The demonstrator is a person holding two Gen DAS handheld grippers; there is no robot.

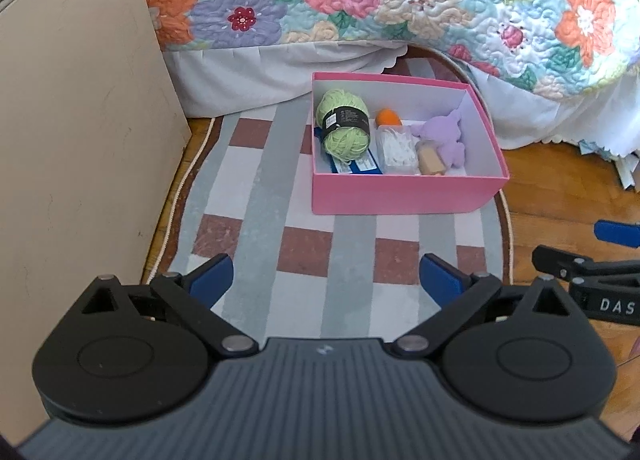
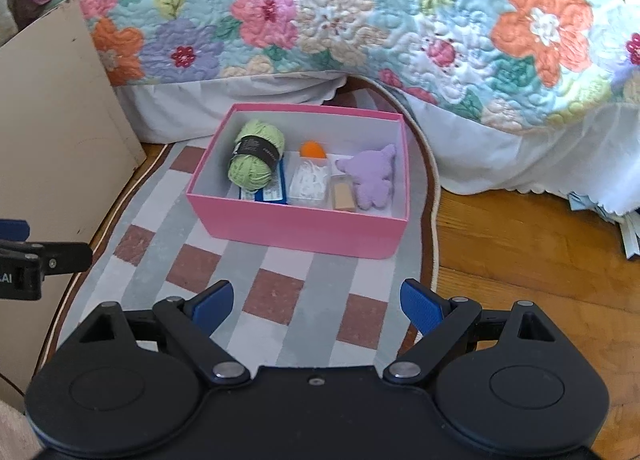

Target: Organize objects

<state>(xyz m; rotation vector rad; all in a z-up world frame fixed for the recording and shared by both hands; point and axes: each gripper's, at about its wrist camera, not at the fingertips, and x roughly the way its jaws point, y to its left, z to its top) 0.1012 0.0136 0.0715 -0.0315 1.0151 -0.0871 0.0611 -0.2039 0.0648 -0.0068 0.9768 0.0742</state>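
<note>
A pink box [image 1: 400, 194] [image 2: 304, 230] sits on the checked rug in front of the bed. Inside it lie a green yarn ball [image 1: 344, 124] [image 2: 256, 158], a blue packet [image 1: 356, 166] [image 2: 272, 192], a clear case of white bits [image 1: 396, 148] [image 2: 308, 184], an orange ball [image 1: 389, 116] [image 2: 313, 149], a tan block [image 1: 430, 160] [image 2: 343, 194] and a purple plush [image 1: 446, 136] [image 2: 374, 176]. My left gripper [image 1: 326, 280] hangs open over the rug, short of the box, holding nothing. My right gripper [image 2: 318, 306] is open and empty as well, also nearer than the box.
The checked oval rug [image 1: 260, 196] [image 2: 280, 300] lies on a wooden floor [image 2: 520, 252]. A beige board [image 1: 76, 140] stands at the left. The floral quilt [image 1: 400, 0] and white bed skirt hang behind the box. Papers [image 2: 616, 212] lie at the far right.
</note>
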